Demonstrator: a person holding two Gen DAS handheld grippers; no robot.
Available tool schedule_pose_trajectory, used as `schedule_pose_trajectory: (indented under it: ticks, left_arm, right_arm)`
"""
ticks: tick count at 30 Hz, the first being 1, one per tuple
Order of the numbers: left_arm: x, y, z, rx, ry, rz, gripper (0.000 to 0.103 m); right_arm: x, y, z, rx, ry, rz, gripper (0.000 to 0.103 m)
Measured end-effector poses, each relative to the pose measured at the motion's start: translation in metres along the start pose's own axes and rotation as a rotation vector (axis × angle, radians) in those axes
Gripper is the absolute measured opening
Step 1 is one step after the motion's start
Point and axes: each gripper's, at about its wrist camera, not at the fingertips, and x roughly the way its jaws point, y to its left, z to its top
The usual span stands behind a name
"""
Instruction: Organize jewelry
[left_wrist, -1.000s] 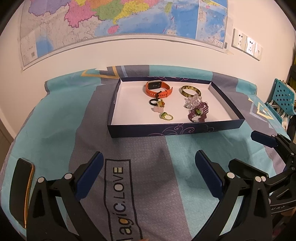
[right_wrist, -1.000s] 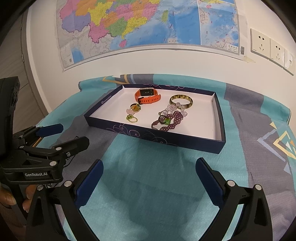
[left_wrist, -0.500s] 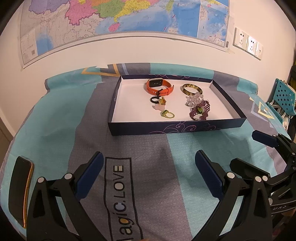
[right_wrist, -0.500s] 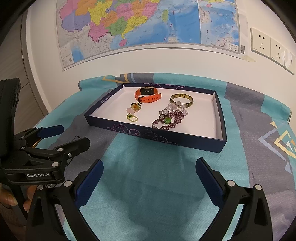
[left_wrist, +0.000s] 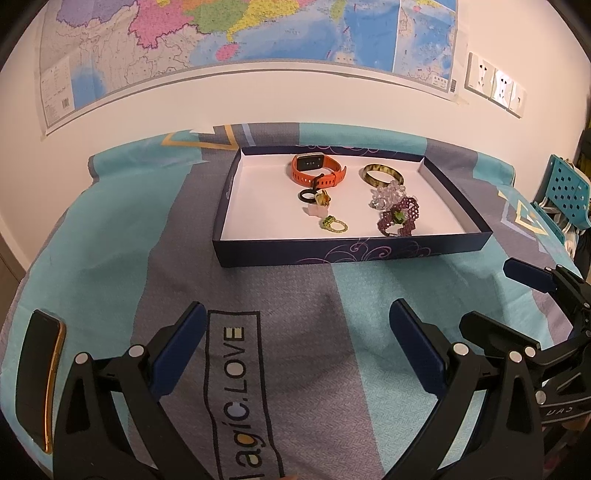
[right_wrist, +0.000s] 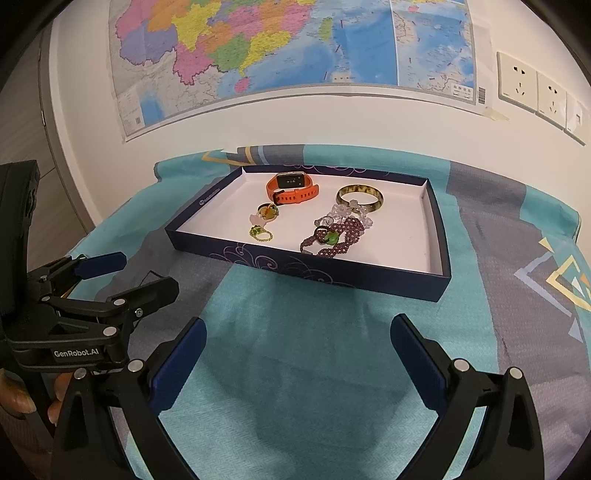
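Your tray (left_wrist: 351, 254) sits far ahead on the tabletop (left_wrist: 110, 240), long axis running left to right; both claws, left claw (left_wrist: 297, 328) and right claw (right_wrist: 297, 343), hang spread and empty, near you; the purple bead bracelet (right_wrist: 334, 240) lies nearer your right.

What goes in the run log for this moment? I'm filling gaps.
left gripper: open, empty | right gripper: open, empty | jewelry: all in box | orange watch: untouched
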Motion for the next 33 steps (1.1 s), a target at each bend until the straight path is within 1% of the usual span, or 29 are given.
schedule_pose_trajectory:
  ticks: [33]
  left_arm:
    - [0.0035, -0.0015, -0.0031, -0.002, 0.014, 0.001, 0.097]
  right_arm:
    - [0.0008, -0.0013, -0.0014, 0.011, 0.002, -0.002, 0.097]
